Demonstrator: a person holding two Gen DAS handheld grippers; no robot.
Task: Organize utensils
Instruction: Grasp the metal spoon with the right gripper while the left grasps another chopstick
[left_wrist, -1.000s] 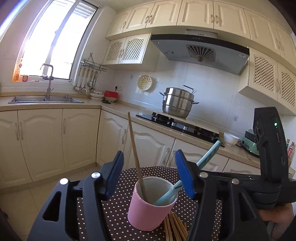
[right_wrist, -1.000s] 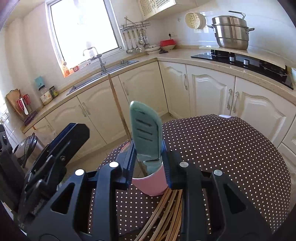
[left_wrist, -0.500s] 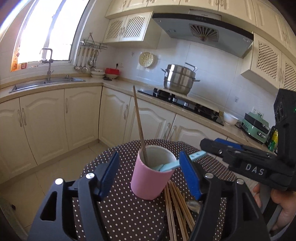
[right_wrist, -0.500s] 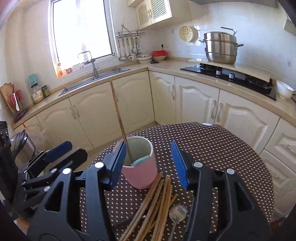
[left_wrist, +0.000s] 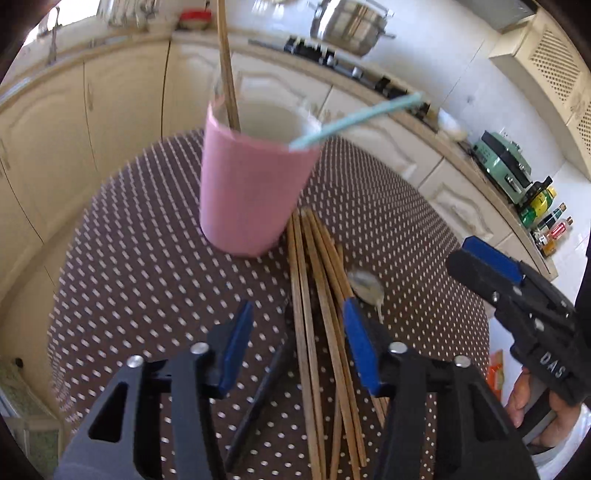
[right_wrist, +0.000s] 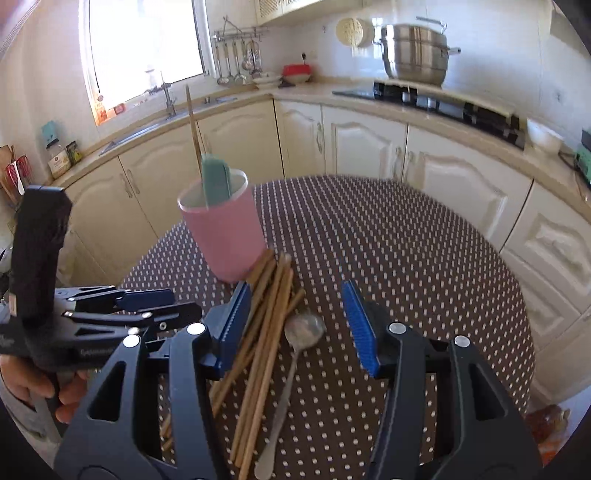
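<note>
Closing over the wooden chopsticks (left_wrist: 314, 295) on the dotted tablecloth (left_wrist: 147, 266), the left gripper (left_wrist: 297, 339) straddles the bundle, pads not yet touching. The pink cup (left_wrist: 251, 192) beyond holds one chopstick and a teal utensil (left_wrist: 354, 118).

From the right wrist, the right gripper (right_wrist: 291, 325) hangs parted and empty above a metal spoon (right_wrist: 301, 332) beside the chopsticks.

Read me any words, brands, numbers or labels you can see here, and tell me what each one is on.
"DAS": white letters on the black body of the right tool.
Pale print on the black left tool: too blurred to read.
Labels on the coloured bottles and jars by the window: too small to read.
</note>
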